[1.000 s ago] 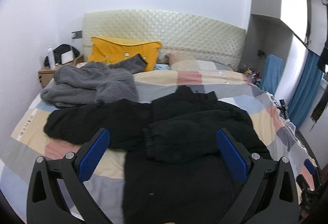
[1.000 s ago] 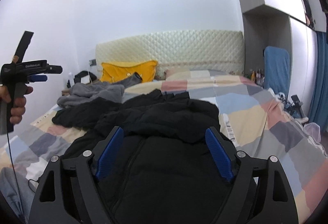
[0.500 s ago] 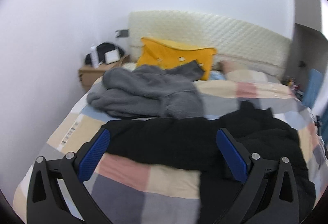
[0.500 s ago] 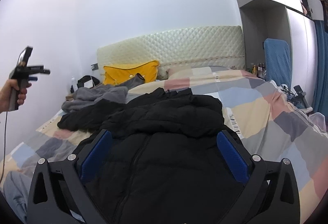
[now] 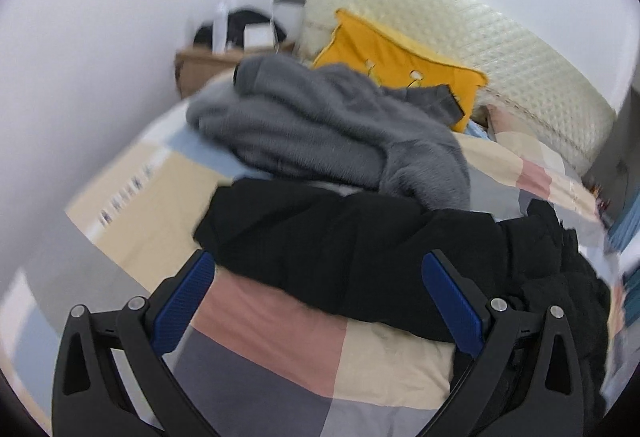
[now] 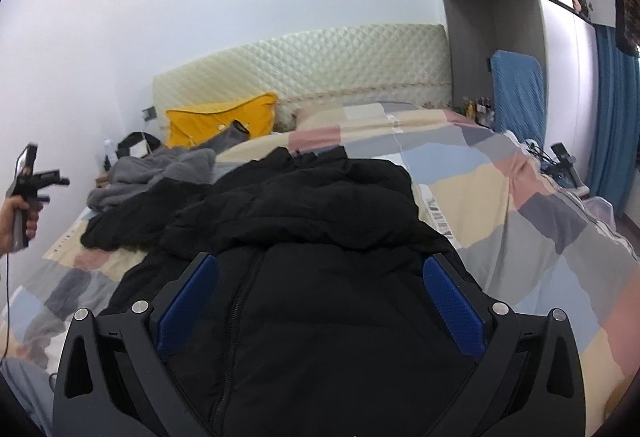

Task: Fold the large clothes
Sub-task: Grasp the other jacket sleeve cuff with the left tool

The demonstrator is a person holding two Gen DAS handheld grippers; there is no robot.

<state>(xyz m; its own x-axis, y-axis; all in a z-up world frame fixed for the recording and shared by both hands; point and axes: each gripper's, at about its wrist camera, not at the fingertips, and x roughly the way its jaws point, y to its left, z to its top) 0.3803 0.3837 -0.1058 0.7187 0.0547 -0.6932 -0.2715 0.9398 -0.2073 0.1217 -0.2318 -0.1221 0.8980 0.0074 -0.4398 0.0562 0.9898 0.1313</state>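
A large black puffer jacket (image 6: pixel 320 257) lies front up on the checked bedspread (image 6: pixel 520 221), zip towards me. Its left sleeve (image 5: pixel 340 245) stretches out to the left across the bed. My left gripper (image 5: pixel 320 277) is open and empty, hovering just above that sleeve near its cuff end. It also shows in the right wrist view (image 6: pixel 44 183), held in a hand at the far left. My right gripper (image 6: pixel 320 285) is open and empty above the jacket's chest.
A grey fleece garment (image 5: pixel 328 133) lies heaped beyond the black sleeve. A yellow pillow (image 5: pixel 396 57) leans on the cream headboard (image 6: pixel 320 57). A wooden nightstand (image 5: pixel 204 67) stands at the bed's far left corner. Wardrobe and blue curtain (image 6: pixel 612 117) stand on the right.
My left gripper has swung left and down towards the outstretched black sleeve, still open. My right gripper has opened wider and moved slightly forward over the jacket.
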